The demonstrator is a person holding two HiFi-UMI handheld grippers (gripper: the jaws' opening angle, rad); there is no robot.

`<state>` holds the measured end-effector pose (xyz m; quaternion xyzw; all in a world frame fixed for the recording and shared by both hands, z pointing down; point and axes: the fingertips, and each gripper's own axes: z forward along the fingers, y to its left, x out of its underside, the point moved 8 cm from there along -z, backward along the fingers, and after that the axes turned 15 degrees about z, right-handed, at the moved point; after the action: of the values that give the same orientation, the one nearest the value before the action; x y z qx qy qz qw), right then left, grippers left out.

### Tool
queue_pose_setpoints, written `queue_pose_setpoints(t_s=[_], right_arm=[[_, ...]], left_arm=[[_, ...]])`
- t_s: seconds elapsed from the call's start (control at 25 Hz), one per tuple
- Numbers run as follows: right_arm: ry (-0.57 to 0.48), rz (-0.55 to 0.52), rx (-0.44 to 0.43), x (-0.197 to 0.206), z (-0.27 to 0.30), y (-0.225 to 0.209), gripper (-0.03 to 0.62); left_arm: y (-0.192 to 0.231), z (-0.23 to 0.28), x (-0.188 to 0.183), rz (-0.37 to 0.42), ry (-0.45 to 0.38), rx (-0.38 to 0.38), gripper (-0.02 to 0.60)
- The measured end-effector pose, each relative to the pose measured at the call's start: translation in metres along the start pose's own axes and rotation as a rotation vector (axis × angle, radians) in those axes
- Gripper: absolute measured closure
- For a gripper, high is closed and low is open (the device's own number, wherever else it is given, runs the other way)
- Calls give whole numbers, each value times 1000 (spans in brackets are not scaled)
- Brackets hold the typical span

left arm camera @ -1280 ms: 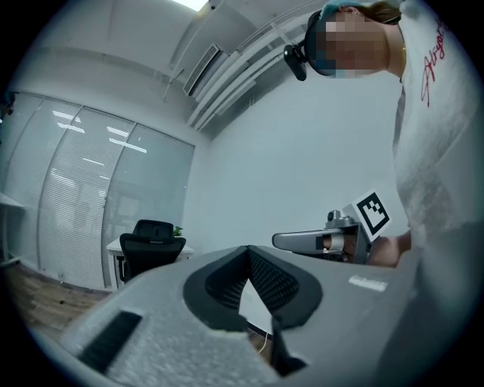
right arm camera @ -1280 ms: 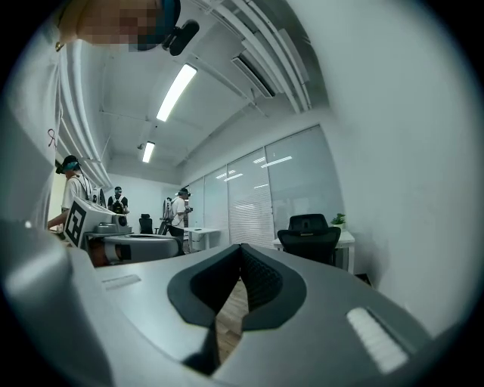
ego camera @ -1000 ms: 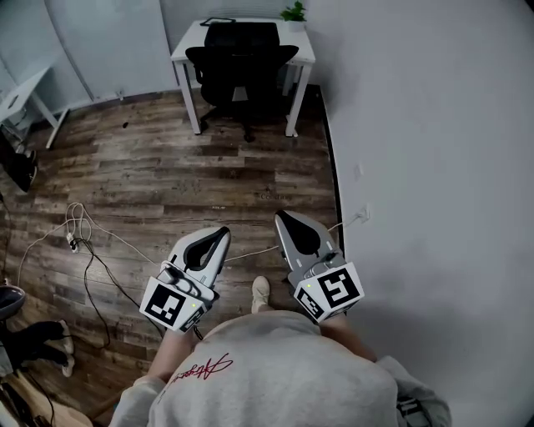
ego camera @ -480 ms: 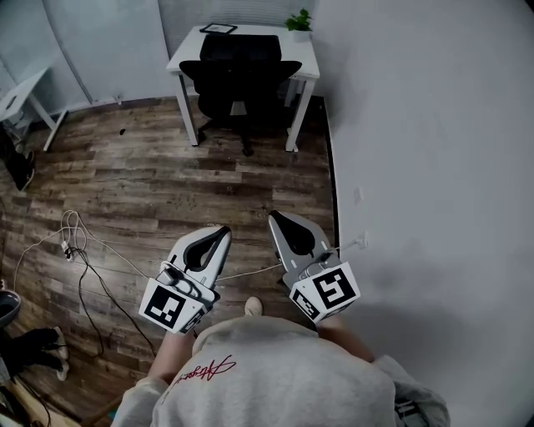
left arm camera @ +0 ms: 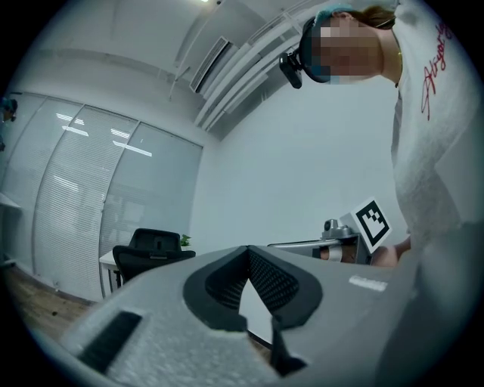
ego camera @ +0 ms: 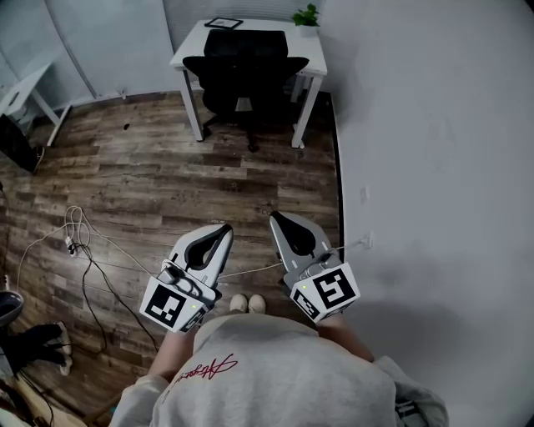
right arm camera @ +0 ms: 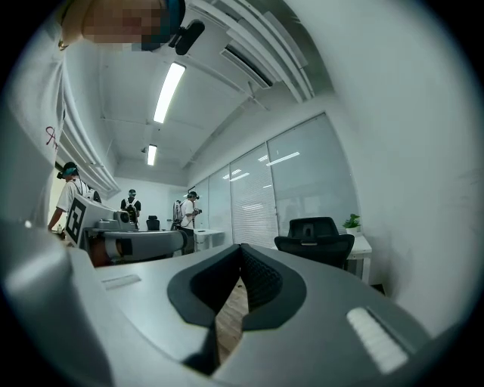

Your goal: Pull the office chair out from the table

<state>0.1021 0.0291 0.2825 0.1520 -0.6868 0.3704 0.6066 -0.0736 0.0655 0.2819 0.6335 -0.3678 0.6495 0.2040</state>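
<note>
Squeezing the jaws of the left gripper (ego camera: 223, 231) tight together, with nothing in between. Doing the same with the right gripper (ego camera: 279, 218): jaws closed up, gripping nothing at all. Pointing both grippers flat and forward, side by side, just above the shoes (ego camera: 248, 303) and the wooden floor (ego camera: 150, 167). Holding them low in front of the belly, with the marker cubes close to the shirt.

Standing well apart from the chair (ego camera: 246, 71). Seeing it far ahead, black, pushed in under the white table (ego camera: 188, 46), back turned this way, with a small plant (ego camera: 307, 15) on the table corner next to the wall (ego camera: 434, 167).

Probably only getting ready, with the pulling not yet begun. Needing to walk up close first, stepping around the cables (ego camera: 79, 242) lying on the floor to the left. Then opening the jaws wide before reaching in. Aiming for the top of the chair back or an armrest, one gripper on each side if possible. Gripping firmly, then pulling straight back and slowly, rolling it out without bumping the table legs or tipping it over.
</note>
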Motion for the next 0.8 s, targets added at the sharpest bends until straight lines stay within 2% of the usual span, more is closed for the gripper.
queue_pose_setpoints(t_s=[0.2, 0.6, 0.8], right_arm=[[6, 1, -7, 2, -1, 0, 592], [0, -21, -37, -3, 1, -11, 592], [-4, 5, -48, -3, 3, -19, 592]], left_arm=[[-3, -1, -3, 7, -25, 1, 591], [-4, 10, 6, 8, -3, -6, 591], [-9, 14, 8, -3, -7, -15, 591]])
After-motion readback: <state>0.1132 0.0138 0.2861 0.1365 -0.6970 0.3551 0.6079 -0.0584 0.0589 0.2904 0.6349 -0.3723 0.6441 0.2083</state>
